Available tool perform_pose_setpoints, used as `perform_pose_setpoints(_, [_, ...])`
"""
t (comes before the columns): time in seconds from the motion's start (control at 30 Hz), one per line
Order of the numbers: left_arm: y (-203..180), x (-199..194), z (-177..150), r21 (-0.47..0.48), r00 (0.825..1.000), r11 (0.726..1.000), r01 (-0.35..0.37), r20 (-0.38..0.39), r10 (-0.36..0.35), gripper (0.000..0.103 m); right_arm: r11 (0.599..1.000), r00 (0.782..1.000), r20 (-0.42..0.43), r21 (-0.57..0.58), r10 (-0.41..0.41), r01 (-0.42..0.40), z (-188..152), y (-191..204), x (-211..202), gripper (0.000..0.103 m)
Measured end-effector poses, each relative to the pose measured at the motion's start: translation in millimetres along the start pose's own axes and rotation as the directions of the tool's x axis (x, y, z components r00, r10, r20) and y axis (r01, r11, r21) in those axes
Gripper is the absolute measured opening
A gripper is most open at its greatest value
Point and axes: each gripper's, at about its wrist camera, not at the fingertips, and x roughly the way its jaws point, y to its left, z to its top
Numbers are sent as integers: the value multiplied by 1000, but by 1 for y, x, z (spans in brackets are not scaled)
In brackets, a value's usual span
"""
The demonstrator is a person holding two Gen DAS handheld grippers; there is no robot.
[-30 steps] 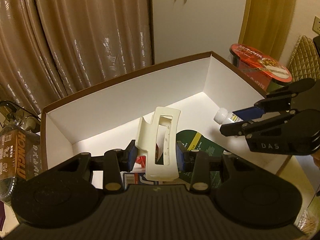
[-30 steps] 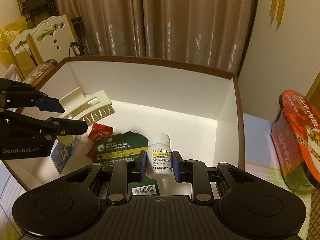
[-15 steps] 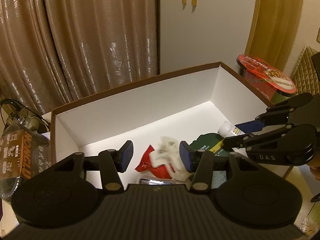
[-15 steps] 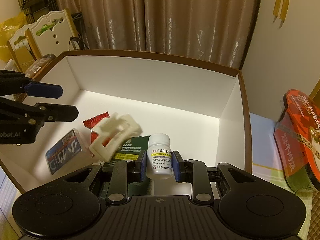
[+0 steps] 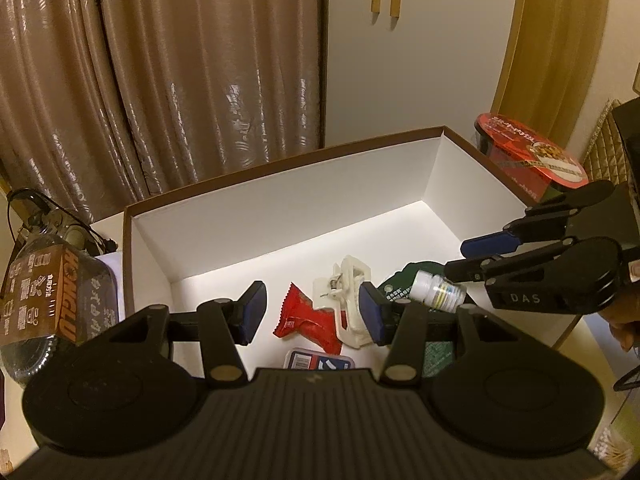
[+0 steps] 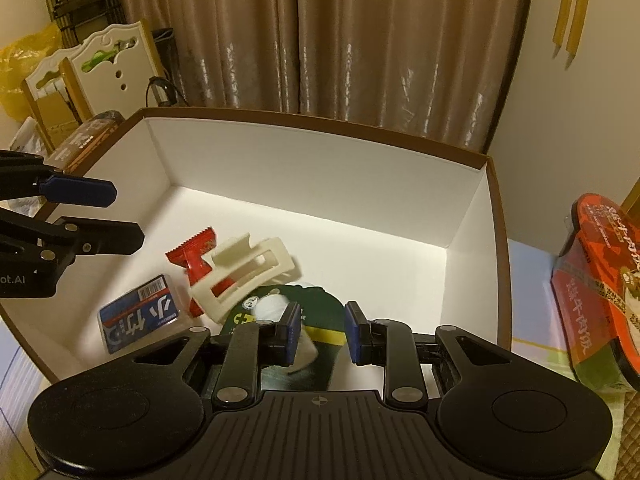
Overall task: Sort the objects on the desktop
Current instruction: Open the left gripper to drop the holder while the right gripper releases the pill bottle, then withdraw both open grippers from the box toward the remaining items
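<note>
A brown-rimmed white box (image 5: pixel 280 164) (image 6: pixel 320 124) holds the sorted items. The cream hair clip (image 5: pixel 348 300) (image 6: pixel 244 276) lies in it, partly over a red snack packet (image 5: pixel 304 318) (image 6: pixel 196 256). My left gripper (image 5: pixel 310 314) (image 6: pixel 120 216) stands open above the box's left part, holding nothing. My right gripper (image 6: pixel 323 332) (image 5: pixel 466 258) is open too. The white pill bottle (image 5: pixel 438 292) (image 6: pixel 272 306) is tipped on its side just below it, blurred, over a green card (image 5: pixel 404 284) (image 6: pixel 320 316). A blue-and-white pack (image 5: pixel 320 360) (image 6: pixel 140 318) lies near the front wall.
An instant noodle bowl with a red lid (image 5: pixel 532 152) (image 6: pixel 600 288) stands right of the box. A bottle with a brown label (image 5: pixel 44 304) sits left of it. Curtains hang behind, and a white chair (image 6: pixel 92 68) is at the far left.
The left gripper opened and the hair clip dropped into the box onto the red packet. The right gripper then opened and the pill bottle fell out sideways toward the green card.
</note>
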Motion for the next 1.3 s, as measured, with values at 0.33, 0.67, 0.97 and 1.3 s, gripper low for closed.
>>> perform_pose_setpoints(0.33, [2, -16, -5, -7, 1000, 1000, -2, 4, 2, 46, 1000, 1000, 21, -11, -6, 6, 1, 9, -20, 27])
perform_pose_setpoints(0.67, [2, -46, -15, -15, 1000, 1000, -6, 18, 7, 46, 1000, 998, 52, -25, -17, 18, -5, 27, -50, 27])
perform_pose_setpoints(0.97, [-8, -77, -29, -13, 1000, 1000, -5, 26, 5, 47, 1000, 996, 87, -21, -16, 18, -11, 46, -91, 27])
perform_pose_setpoints(1.3, [-21, -120, -52, -15, 999, 1000, 6, 39, -6, 51, 999, 994, 109, 29, 18, -21, -53, 61, -142, 27])
